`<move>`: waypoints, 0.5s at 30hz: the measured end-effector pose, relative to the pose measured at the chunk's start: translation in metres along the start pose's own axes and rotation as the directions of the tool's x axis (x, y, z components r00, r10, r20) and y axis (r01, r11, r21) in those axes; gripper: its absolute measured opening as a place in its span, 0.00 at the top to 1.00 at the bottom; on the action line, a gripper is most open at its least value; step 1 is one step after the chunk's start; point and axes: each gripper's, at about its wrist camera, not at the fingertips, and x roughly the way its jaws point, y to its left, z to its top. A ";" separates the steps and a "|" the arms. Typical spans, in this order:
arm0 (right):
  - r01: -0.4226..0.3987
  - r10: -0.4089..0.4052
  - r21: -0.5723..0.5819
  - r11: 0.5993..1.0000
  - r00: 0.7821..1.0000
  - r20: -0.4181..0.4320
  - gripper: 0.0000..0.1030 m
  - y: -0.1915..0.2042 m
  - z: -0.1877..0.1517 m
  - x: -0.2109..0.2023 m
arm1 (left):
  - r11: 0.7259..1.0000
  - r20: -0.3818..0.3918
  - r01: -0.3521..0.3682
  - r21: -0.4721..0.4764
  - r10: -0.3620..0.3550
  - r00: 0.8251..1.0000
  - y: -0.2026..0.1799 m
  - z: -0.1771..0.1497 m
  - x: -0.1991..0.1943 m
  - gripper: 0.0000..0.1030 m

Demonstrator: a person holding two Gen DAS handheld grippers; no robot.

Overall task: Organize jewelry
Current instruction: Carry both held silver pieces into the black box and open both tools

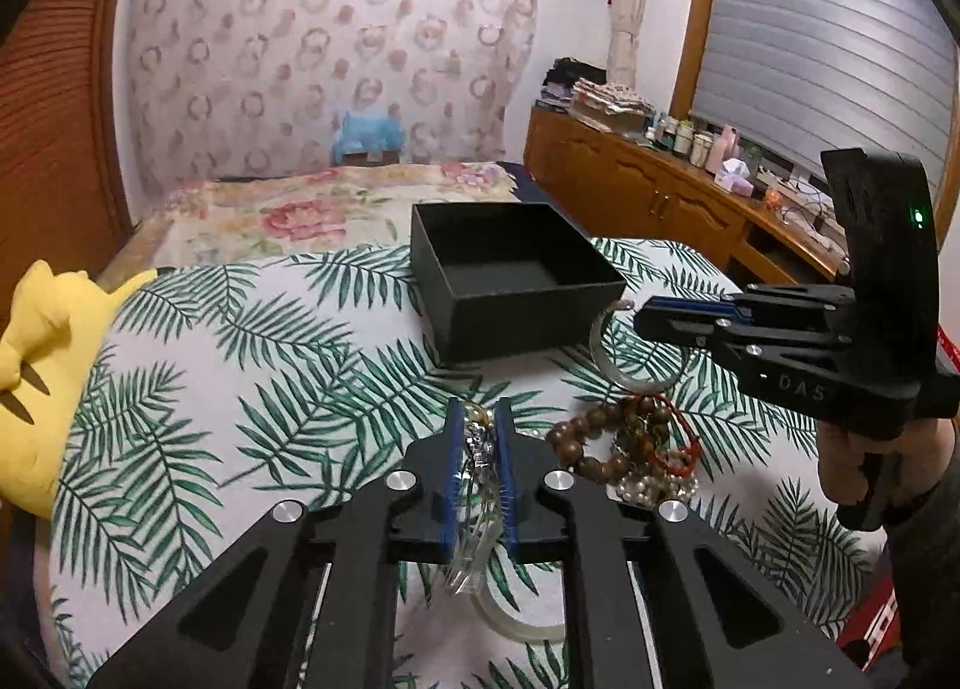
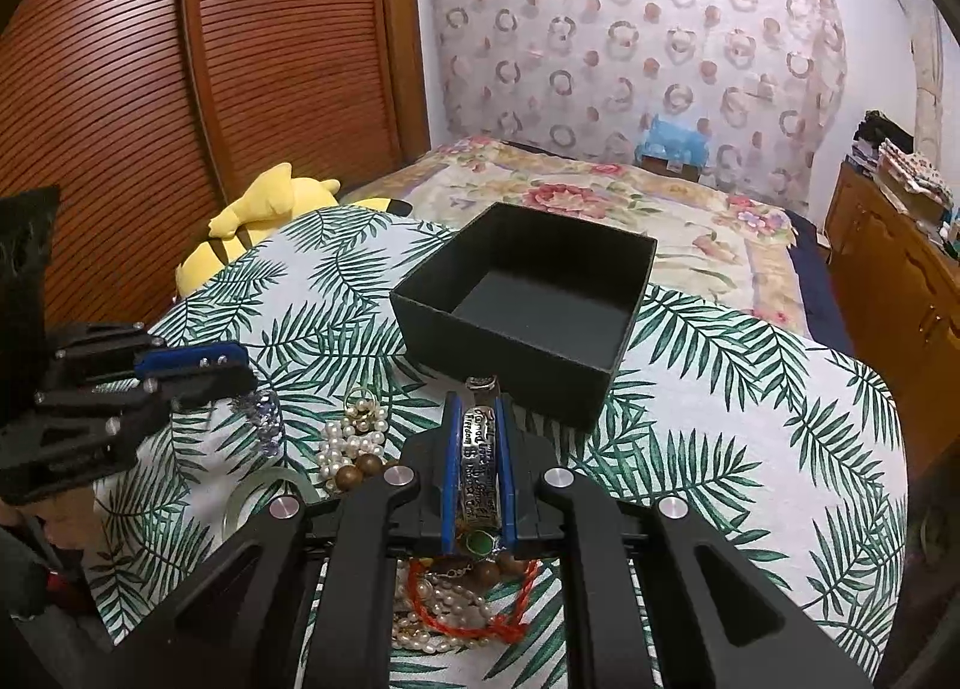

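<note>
Both grippers loaded, box not yet filled.

Left gripper point(image 1: 477, 437): fingers narrow, pinched on a clear crystal bracelet point(image 1: 474, 515) that hangs out below the pads. In the right wrist view the same bracelet dangles just under the left fingertips, clear of the cloth or barely so; cannot tell which.

Right gripper point(image 2: 477, 437): fingers narrow, clamped on a silver cuff point(image 2: 478, 464) with engraved lettering, held lengthwise between the pads, its far end poking out toward the box point(image 2: 528, 323).

Box: black, open, empty inside as far as visible, sitting on the palm-leaf cloth point(image 2: 750, 389) just beyond the right gripper. Remaining pile point(image 1: 630, 443) of wooden beads, pearls and red cord lies on the cloth between the two grippers. A pale jade bangle point(image 1: 618, 365) lies near the box corner; another clear ring point(image 1: 522, 623) under the left gripper.

Step in hand, judged: carry each held piece over the box and drop it in.

Notes for doing it well:
- Lift the bracelet fully clear of the pile before moving across; loose strands could snag the beads.
- Bring the fingertips over the box's middle, not its rim, before opening.
- Go one gripper at a time; the box is small for both.
- Release low so the light box stays put.
</note>
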 end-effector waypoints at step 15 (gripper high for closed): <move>0.004 -0.004 0.006 1.000 1.000 0.030 0.88 -0.004 0.019 -0.007 | 1.000 0.017 0.004 0.004 -0.004 1.000 0.010 0.021 -0.005 0.92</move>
